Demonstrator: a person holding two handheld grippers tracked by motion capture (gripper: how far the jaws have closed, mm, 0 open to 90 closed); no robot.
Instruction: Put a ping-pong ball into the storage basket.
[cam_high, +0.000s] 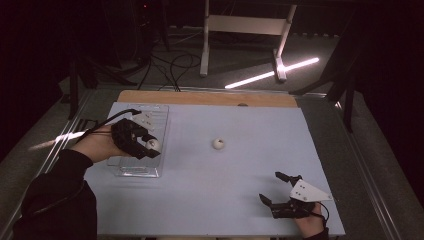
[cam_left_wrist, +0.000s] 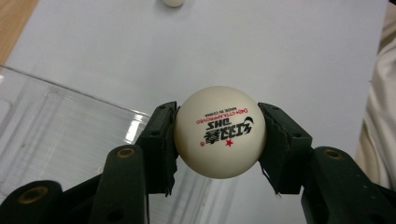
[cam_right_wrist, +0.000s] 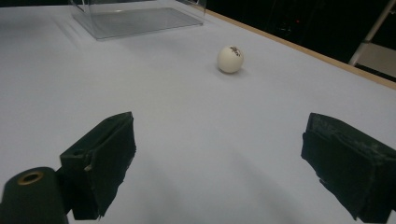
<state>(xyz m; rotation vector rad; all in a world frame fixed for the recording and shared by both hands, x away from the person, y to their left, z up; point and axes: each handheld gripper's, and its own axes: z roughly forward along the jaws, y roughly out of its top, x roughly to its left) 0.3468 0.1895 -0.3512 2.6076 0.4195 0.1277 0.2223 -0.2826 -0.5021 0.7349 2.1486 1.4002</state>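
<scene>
Nearest to me, my right gripper (cam_high: 280, 192) rests low over the pale blue table cover (cam_high: 240, 200), jaws spread wide with nothing between them. Further in, my left gripper (cam_high: 150, 147) is clamped on a white DHS ping-pong ball (cam_left_wrist: 219, 131), both pads pressing its sides, and it hangs above the clear plastic box (cam_high: 142, 167) at the left. A second ping-pong ball (cam_high: 218, 144) lies alone on the cover, well apart from the box.
</scene>
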